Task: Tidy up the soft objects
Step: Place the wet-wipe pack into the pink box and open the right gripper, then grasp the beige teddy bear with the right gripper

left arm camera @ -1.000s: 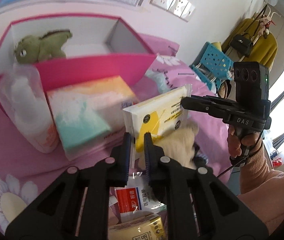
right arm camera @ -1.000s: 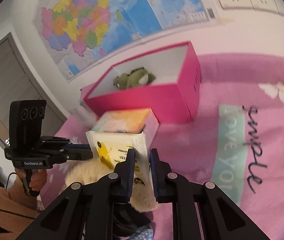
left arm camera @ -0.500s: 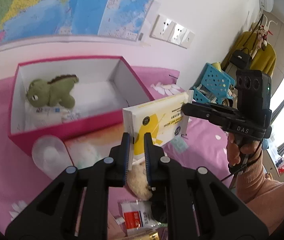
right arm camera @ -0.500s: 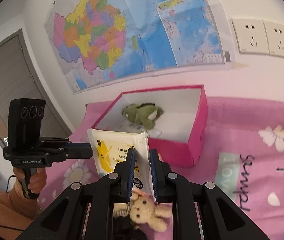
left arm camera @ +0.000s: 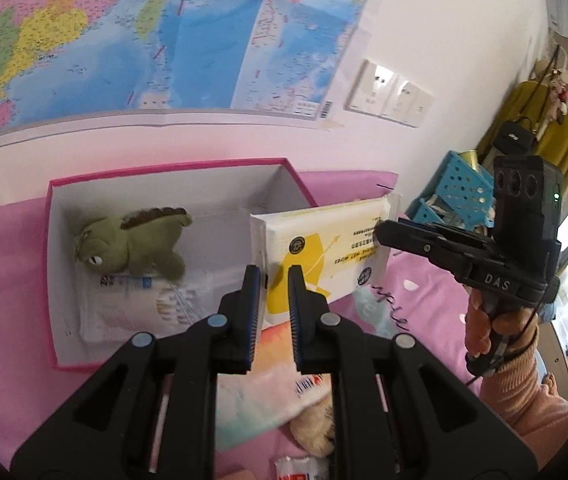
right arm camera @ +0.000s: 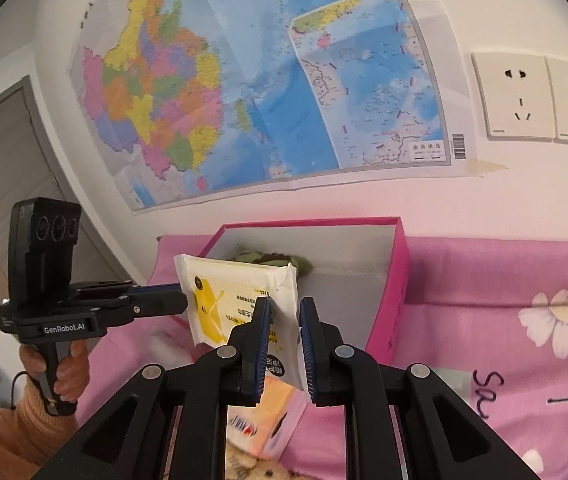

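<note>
My left claw [left arm camera: 275, 276] is clamped on one end of the wipes pack [left arm camera: 324, 248]. My right claw [right arm camera: 285, 308] pinches the other end, at the sealed edge. The pack hangs between the two claws, clear of the bed, just in front of the pink box [left arm camera: 57, 365] and level with its rim.

In the box: green plush [left arm camera: 132, 240] on its side near the left wall, resting on a flat packet [left arm camera: 132, 304].

Below the pack, on the pink bedspread [right arm camera: 504, 312]: a tissue pack [right arm camera: 260, 412], and a tan teddy [right arm camera: 260, 470] partly hidden by my right claw's frame.

Map [right arm camera: 268, 80] and sockets [right arm camera: 520, 96] on the wall behind.
</note>
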The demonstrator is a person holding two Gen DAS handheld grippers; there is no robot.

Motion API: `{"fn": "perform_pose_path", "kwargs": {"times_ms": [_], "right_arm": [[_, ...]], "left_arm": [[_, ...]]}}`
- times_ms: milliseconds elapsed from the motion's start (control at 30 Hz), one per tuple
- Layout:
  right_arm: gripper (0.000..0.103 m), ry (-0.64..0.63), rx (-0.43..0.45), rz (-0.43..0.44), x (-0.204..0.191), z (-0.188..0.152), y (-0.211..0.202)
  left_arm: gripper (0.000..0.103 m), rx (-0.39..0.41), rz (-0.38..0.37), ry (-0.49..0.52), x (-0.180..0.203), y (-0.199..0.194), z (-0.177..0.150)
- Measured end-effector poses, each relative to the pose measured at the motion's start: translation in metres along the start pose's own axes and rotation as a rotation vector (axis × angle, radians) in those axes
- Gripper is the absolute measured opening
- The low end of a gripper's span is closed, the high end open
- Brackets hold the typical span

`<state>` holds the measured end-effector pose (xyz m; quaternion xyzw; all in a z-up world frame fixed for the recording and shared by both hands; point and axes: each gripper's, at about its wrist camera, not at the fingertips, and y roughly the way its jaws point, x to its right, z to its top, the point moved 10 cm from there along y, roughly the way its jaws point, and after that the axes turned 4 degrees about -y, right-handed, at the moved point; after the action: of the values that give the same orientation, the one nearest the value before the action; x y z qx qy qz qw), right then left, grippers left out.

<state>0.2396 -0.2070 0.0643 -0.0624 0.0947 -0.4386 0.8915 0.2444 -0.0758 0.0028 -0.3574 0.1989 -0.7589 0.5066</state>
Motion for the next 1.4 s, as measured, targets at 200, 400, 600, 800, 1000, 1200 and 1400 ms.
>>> {"fn": "perform_pose_path", "kwargs": {"times_ms": [200, 400, 600, 800, 1000, 1200, 1400], "right_arm": [[0.015, 0.011, -0.03, -0.035, 0.014, 0.005, 0.021], [0.015, 0.034, -0.085, -0.055, 0.03, 0.0, 0.042], [0.023, 0.011, -0.142, -0.172, 0.044, -0.004, 0.06], [0.027, -0.024, -0.1, -0.179, 0.036, 0.0, 0.049], [0.034, -0.02, -0.087, -0.08, 0.018, -0.015, 0.021], [0.043, 0.011, -0.092, 0.025, -0.003, -0.043, -0.008], [0.047, 0.044, -0.178, 0.026, -0.003, -0.097, -0.017]], "left_arm": [[0.014, -0.036, 0.04, -0.039, -0.011, 0.023, 0.008], [0.014, -0.103, 0.099, -0.045, -0.02, 0.046, 0.003], [0.022, -0.141, 0.126, -0.051, -0.023, 0.06, 0.001], [0.022, -0.094, 0.132, -0.008, -0.015, 0.045, 0.001], [0.035, -0.041, 0.073, 0.062, 0.005, 0.014, -0.014], [0.039, -0.026, 0.01, 0.126, 0.026, -0.019, -0.049], [0.048, -0.075, -0.059, 0.14, 0.035, -0.025, -0.095]]}}
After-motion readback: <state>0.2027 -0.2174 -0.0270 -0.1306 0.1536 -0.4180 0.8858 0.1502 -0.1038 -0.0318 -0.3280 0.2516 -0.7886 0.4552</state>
